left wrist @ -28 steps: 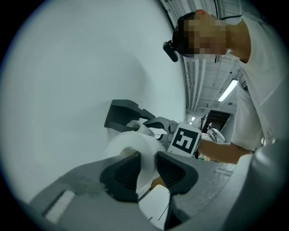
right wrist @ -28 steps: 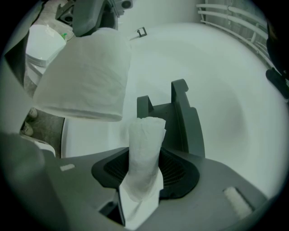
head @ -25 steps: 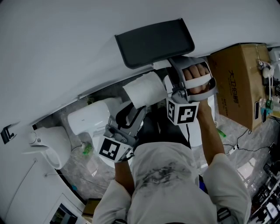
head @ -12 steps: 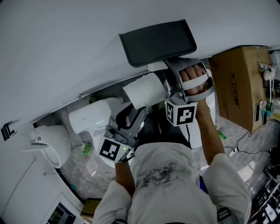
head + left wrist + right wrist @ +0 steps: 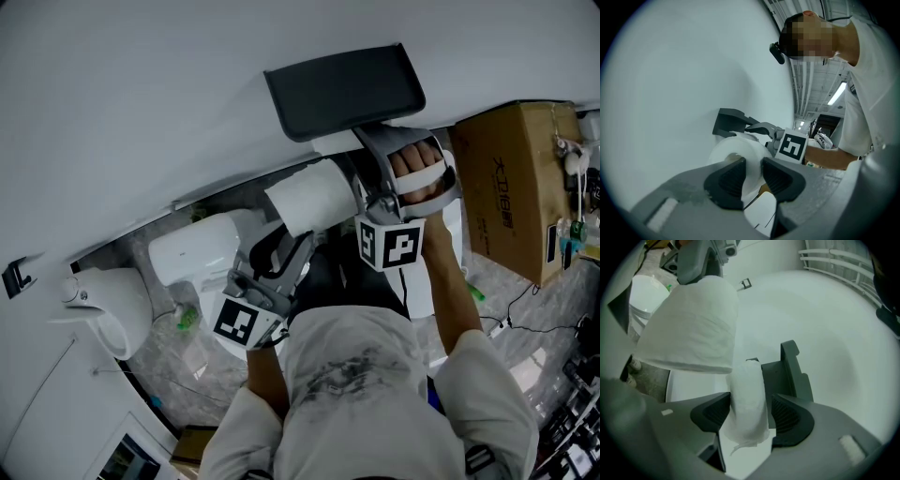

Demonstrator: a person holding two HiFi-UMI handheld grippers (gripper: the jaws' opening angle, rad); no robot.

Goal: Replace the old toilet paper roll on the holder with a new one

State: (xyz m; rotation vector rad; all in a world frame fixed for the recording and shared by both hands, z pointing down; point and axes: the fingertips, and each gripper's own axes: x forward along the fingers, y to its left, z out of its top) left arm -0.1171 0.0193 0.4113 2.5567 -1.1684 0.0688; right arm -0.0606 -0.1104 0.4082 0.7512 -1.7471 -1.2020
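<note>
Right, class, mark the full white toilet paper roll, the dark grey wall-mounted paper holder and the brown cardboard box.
full white toilet paper roll [image 5: 314, 195]: head view, its curved side.
dark grey wall-mounted paper holder [image 5: 342, 89]: head view, middle of its flat top.
brown cardboard box [image 5: 511, 178]: head view, its broad side face.

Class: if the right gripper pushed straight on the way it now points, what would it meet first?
The thin old roll: it stands between the jaws of the right gripper, which have just been opening. Right behind it sits the dark holder, probably next, though depth is hard to judge.
</note>
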